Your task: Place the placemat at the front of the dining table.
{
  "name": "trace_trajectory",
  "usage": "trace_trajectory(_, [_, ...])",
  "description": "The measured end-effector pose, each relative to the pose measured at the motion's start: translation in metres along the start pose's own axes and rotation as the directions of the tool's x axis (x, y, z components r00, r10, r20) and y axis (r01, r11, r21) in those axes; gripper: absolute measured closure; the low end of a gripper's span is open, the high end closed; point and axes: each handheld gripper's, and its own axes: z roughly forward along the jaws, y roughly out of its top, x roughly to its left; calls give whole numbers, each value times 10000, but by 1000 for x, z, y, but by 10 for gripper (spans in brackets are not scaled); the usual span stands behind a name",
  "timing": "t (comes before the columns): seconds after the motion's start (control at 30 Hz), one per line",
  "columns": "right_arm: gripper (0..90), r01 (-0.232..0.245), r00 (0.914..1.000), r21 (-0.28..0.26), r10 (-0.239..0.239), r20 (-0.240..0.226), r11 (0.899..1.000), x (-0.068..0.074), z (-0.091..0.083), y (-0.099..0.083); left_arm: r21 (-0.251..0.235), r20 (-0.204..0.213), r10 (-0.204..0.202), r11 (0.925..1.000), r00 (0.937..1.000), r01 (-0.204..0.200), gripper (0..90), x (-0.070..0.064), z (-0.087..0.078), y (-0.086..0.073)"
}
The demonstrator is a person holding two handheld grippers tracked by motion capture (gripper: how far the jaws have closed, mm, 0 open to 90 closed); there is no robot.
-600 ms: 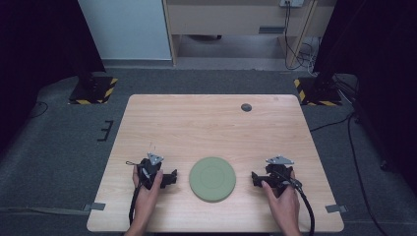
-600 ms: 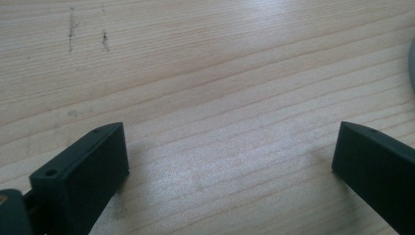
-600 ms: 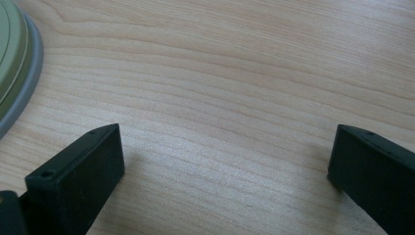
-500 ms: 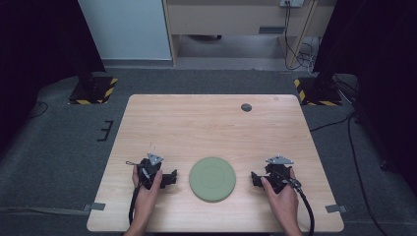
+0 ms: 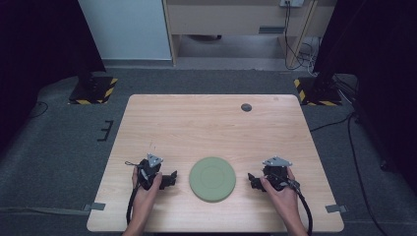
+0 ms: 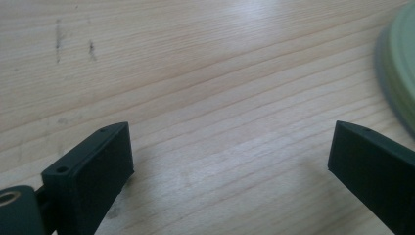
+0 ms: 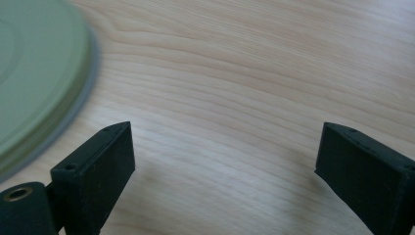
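Resting low on the table, the left gripper sits in the lower left of the high view with its jaws spread wide apart and nothing between them. In the left gripper view the same gripper shows bare wood grain between the two black jaws, and the rim of the green plate curves in at the right edge of the frame, near the right-hand jaw but apart from it.

The right gripper lies in the lower right of the high view, jaws likewise wide apart and empty. In the right gripper view this gripper frames plain tabletop, with the green plate in the upper left corner, just beside the left-hand jaw and not touching it.

Between the two tools, at lower centre of the high view, the round green plate lies flat on the light wooden table. Each gripper points inward toward it. A small dark round spot marks the table's far edge, right of centre. Grey floor surrounds the table.
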Motion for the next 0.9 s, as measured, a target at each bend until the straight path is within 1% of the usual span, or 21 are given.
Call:
trace_trajectory(0.07, [62,166,9996,-3,-166,-223,9999,6,-1,0,-23,204,194,9998,9996,-194,23,-5,-1,0])
trace_trajectory(0.17, [58,332,9986,-50,-333,-404,9994,14,-2,0,-180,609,271,9995,9978,-261,24,-12,-4,0])
trace_trajectory(0.23, [58,444,9975,-93,-448,-551,9990,21,-2,1,-299,722,467,9986,9963,-447,23,-18,-7,1])
trace_trajectory(0.27, [58,444,9975,-93,-448,-551,9990,21,-2,1,-334,778,530,9982,9956,-505,23,-20,-7,1])
trace_trajectory(0.37, [57,668,9958,-80,-672,-621,9977,27,-2,1,-340,1039,536,9982,9931,-503,24,-26,-7,1])
trace_trajectory(0.47, [58,791,9942,-175,-802,-716,9967,35,-2,3,-182,1245,623,9980,9903,-605,27,-32,-5,1])
trace_trajectory(0.63, [58,851,9933,-189,-863,-775,9962,39,-1,3,-212,1308,646,9978,9893,-623,30,-34,-5,1])
trace_trajectory(0.67, [58,928,9927,-185,-939,-755,9955,41,0,3,-185,1406,696,9975,9876,-677,31,-36,-5,0])
trace_trajectory(0.73, [58,916,9928,-190,-928,-763,9956,42,0,3,-156,1465,746,9972,9864,-731,31,-38,-4,0])
trace_trajectory(0.9, [58,953,9925,-274,-971,-747,9951,45,1,4,-127,1517,851,9964,9848,-842,31,-42,-2,0])
